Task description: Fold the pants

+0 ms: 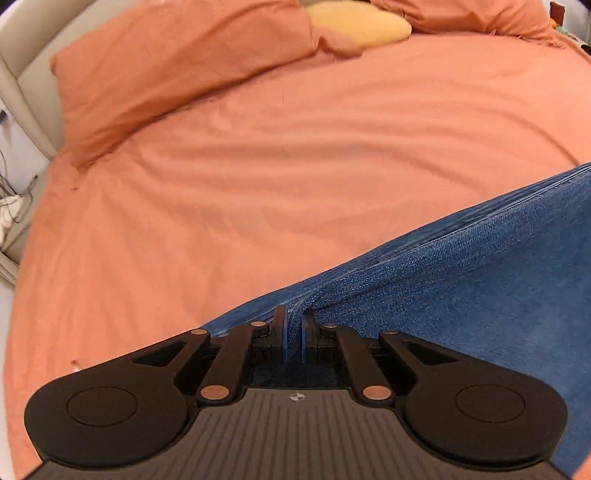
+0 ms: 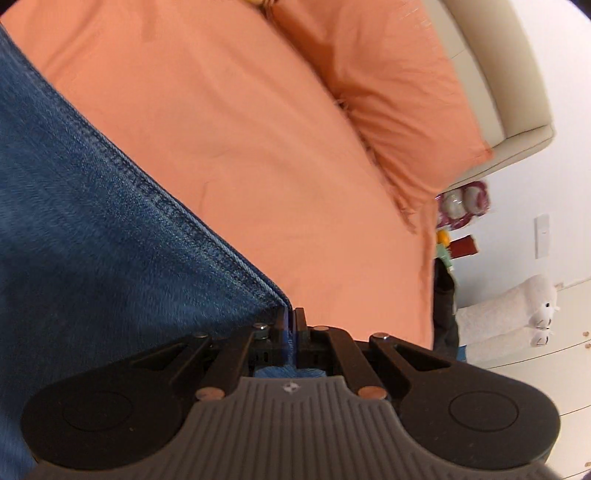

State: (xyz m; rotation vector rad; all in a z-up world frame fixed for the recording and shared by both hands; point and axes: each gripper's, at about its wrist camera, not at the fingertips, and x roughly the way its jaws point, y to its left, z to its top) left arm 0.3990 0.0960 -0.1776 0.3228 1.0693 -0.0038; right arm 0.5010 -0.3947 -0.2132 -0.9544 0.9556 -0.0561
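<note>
Blue denim pants (image 1: 461, 266) stretch from the lower middle to the right edge of the left wrist view, above an orange bed sheet (image 1: 258, 166). My left gripper (image 1: 294, 325) is shut on a ridge of the denim, which bunches between its two pads. In the right wrist view the same pants (image 2: 92, 221) fill the left side, their stitched hem running diagonally down to my right gripper (image 2: 291, 317). That gripper is shut on the corner of the hem. The fabric looks taut between the two grips.
Orange pillows (image 1: 166, 66) and a yellow cushion (image 1: 362, 22) lie at the head of the bed by a beige headboard (image 2: 491, 74). Beyond the bed's right edge stand a white wall, a plush toy (image 2: 543, 310) and small items (image 2: 463, 203).
</note>
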